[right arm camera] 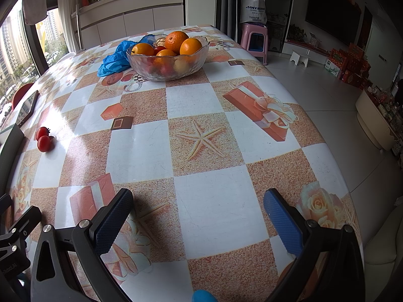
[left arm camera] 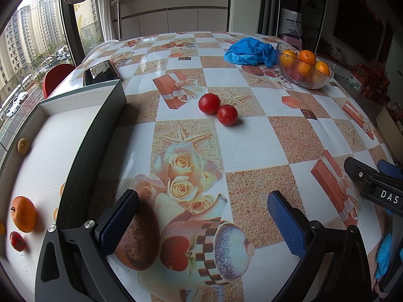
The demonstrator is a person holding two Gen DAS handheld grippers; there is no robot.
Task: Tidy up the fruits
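Tomatoes (left arm camera: 217, 110), two and touching, lie mid-table on the checkered tablecloth (left arm camera: 252, 146), between the grey tray (left arm camera: 100, 125) holding an orange (left arm camera: 23, 214) and the glass bowl (right arm camera: 167, 61) of oranges. I see my left gripper (left arm camera: 201, 216) and right gripper (right arm camera: 199, 214) both spread wide, empty.

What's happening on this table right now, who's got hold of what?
Nobody holds anything. Both the left gripper and right gripper hang open over the tablecloth. Two tomatoes lie loose mid-table, touching each other. The glass bowl still carries oranges and other fruit, beside a blue bag. The box on the left already contains an orange and a tomato.
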